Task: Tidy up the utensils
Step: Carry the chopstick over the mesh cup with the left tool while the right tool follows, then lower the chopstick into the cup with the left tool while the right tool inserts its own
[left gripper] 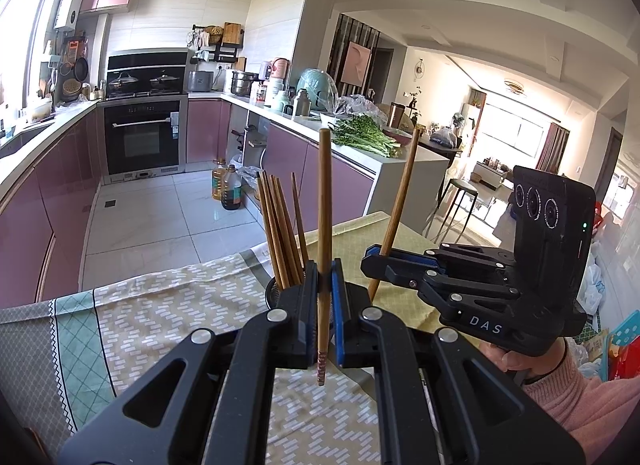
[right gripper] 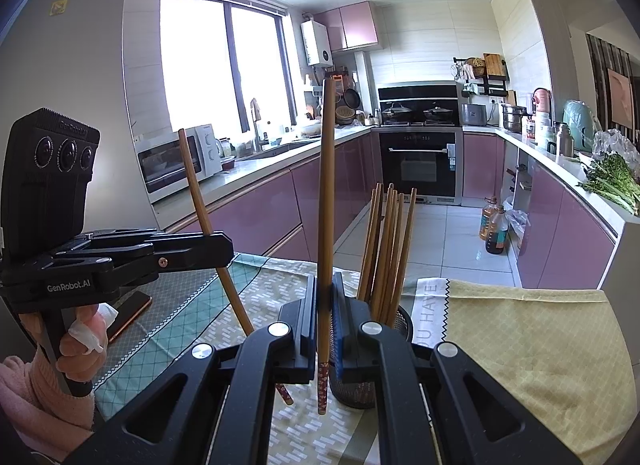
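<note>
Right now each hand carries one loose chopstick toward the holder, so the step in hand looks like the drop-off. The left gripper (left gripper: 325, 279) is clamped on a chopstick (left gripper: 325, 201) that stands nearly upright between its jaws, patterned end hanging below; the right gripper (right gripper: 325, 293) is clamped the same way on a second chopstick (right gripper: 326, 185). In the left wrist view the right gripper shows to the right, its stick leaning; in the right wrist view the left gripper shows to the left, its stick tilted with the patterned end low over the cloth. The dark mesh holder (right gripper: 362, 389) stands on the patterned tablecloth (left gripper: 168, 305) just beyond both grippers, already bearing a bundle of chopsticks (right gripper: 386, 249) that lean together. Judging by this, the next move calls for bringing one stick's low end over the holder's mouth, keeping it upright, lowering it beside the bundle without knocking it, then parting the jaws; the other should follow, and the two grippers are near enough to crowd each other. Much of the holder is hidden: the left wrist view gives only a sliver of its rim behind the gripper, and the right wrist view covers its near side, so how much room is left inside cannot be told. A phone-like object (right gripper: 130, 315) lies partly hidden at the left.
</note>
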Motion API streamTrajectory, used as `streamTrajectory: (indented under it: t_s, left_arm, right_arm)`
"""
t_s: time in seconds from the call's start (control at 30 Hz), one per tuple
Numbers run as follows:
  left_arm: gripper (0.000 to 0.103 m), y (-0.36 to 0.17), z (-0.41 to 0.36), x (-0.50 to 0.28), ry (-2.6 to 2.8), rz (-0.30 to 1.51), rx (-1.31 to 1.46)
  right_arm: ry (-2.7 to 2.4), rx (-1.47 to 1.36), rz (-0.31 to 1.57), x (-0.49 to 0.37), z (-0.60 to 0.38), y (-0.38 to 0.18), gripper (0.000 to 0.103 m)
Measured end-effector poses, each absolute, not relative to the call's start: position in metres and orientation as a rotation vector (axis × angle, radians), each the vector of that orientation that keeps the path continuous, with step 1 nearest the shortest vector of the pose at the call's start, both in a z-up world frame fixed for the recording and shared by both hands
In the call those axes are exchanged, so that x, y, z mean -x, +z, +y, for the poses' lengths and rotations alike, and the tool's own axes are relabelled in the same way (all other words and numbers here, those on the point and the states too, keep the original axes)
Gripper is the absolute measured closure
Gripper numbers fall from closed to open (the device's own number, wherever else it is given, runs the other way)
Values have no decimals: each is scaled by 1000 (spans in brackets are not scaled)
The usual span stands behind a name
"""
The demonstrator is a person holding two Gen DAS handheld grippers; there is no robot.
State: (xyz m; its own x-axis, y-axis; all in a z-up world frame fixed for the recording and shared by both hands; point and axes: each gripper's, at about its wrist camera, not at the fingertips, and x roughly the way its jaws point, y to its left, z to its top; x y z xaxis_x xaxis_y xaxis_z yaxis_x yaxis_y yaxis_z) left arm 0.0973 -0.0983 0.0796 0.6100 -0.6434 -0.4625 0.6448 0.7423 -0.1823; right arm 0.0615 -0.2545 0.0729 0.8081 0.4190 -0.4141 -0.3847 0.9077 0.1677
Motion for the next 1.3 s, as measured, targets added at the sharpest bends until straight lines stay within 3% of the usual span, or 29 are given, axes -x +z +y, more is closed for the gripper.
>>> streamTrajectory:
  t_s: [1.3]
  left_arm:
    - [96, 85, -102, -100, -748, 520, -3]
  right_arm:
    - [443, -80, 456, -71, -254, 73, 97]
